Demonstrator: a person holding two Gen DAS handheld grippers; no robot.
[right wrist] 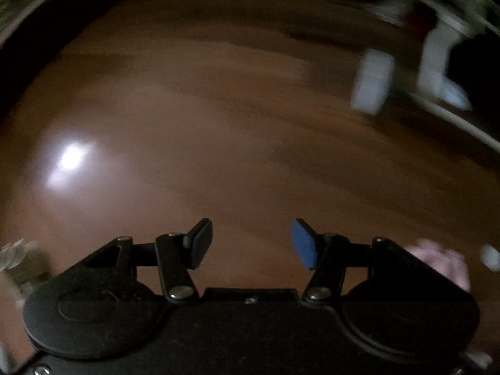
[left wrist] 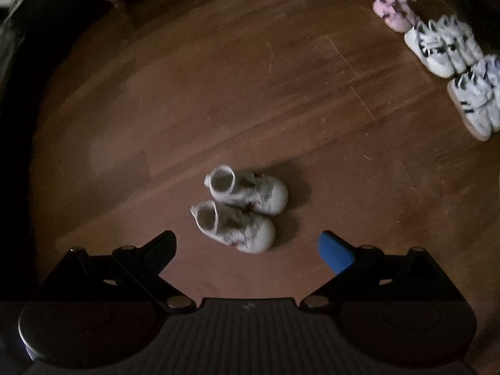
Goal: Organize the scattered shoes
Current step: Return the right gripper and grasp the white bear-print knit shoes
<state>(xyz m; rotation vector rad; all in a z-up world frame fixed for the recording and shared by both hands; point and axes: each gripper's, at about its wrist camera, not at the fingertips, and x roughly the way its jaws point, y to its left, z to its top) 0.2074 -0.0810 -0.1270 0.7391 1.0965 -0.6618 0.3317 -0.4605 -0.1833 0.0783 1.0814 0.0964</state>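
From the left wrist, the left gripper (left wrist: 247,247) points steeply down at a brown wooden floor (left wrist: 218,93); its jaws stand wide apart with nothing between them, one finger black, the other faced with a blue pad (left wrist: 336,254). Just beyond the fingertips, on the floor, a pair of small white-and-grey high-top shoes (left wrist: 240,207) sits side by side, touching, toes to the right and collar openings to the left. Well apart, along the upper right edge, stands a row of other shoes: a pink pair (left wrist: 393,11) farthest away, then a pair of white sneakers with dark stripes (left wrist: 440,45), then a second such white pair (left wrist: 475,100) partly cut off by the frame; the pairs sit just beside one another.

From the right wrist, the picture is heavily blurred; the right gripper (right wrist: 251,243) has its jaws parted about halfway over bare wooden floor (right wrist: 218,125), holding nothing; a bright glare spot (right wrist: 70,159) lies on the floor at left; pale shapes at upper right are too smeared to name.
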